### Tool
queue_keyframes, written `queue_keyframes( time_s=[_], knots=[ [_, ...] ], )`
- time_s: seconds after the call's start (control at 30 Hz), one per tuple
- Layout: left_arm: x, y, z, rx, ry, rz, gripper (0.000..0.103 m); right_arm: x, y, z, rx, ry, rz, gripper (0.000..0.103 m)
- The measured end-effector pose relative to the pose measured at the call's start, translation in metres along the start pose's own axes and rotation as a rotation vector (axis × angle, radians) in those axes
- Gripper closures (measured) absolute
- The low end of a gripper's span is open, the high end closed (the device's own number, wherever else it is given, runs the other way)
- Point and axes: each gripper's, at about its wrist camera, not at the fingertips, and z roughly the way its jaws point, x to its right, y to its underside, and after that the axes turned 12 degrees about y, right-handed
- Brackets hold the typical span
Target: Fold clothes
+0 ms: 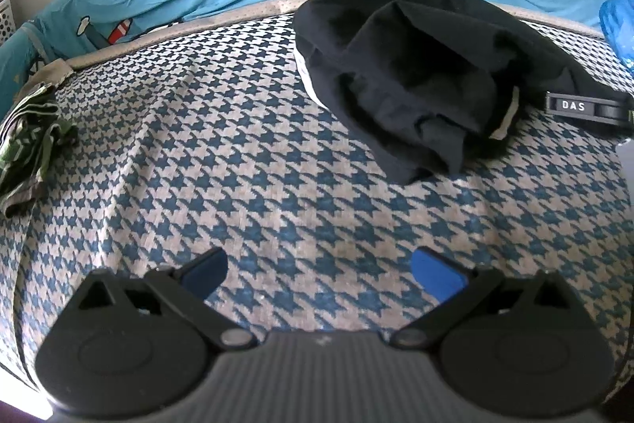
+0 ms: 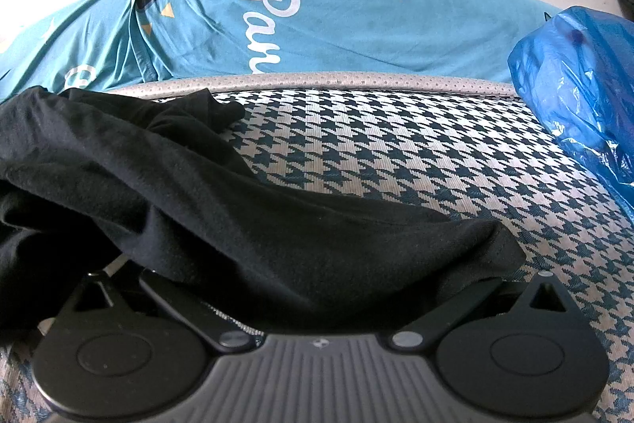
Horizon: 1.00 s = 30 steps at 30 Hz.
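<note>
Black garment (image 1: 428,74) is lying crumpled, looking soft and limp; taking a hem edge seems best. Left gripper (image 1: 321,268) is hovering spread and empty, while right gripper (image 2: 317,308) is lying buried under cloth, its grip impossible to tell.

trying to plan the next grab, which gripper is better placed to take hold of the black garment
Right. The black garment already drapes over the right gripper, hiding its fingertips. The left gripper is open above bare houndstooth cover, apart from it.

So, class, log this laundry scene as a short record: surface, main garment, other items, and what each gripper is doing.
surface: houndstooth mat
main garment: black garment, crumpled
other items: green patterned cloth at left; blue plastic bag at right; teal printed sheet behind
left gripper: open, empty, above the mat
right gripper: fingertips hidden under black fabric; grip unclear
</note>
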Motion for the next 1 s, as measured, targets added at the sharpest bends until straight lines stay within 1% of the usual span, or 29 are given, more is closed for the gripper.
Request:
queue_keyframes(
  time_s=[0.37, 0.57, 1.0],
  knots=[
    [0.0081, 0.0034, -0.0029, 0.009, 0.034, 0.024, 0.0, -0.0001, 0.0003, -0.0001, 0.0, 0.0, 0.0, 0.0],
    [0.0045, 0.0041, -0.0058, 0.02, 0.046, 0.017, 0.0, -0.0001, 0.0002, -0.0001, 0.0, 0.0, 0.0, 0.0],
    [0.0002, 0.001, -0.001, 0.021, 0.035, -0.012, 0.0, -0.0001, -0.0004, -0.0003, 0.0, 0.0, 0.0, 0.0]
  ],
)
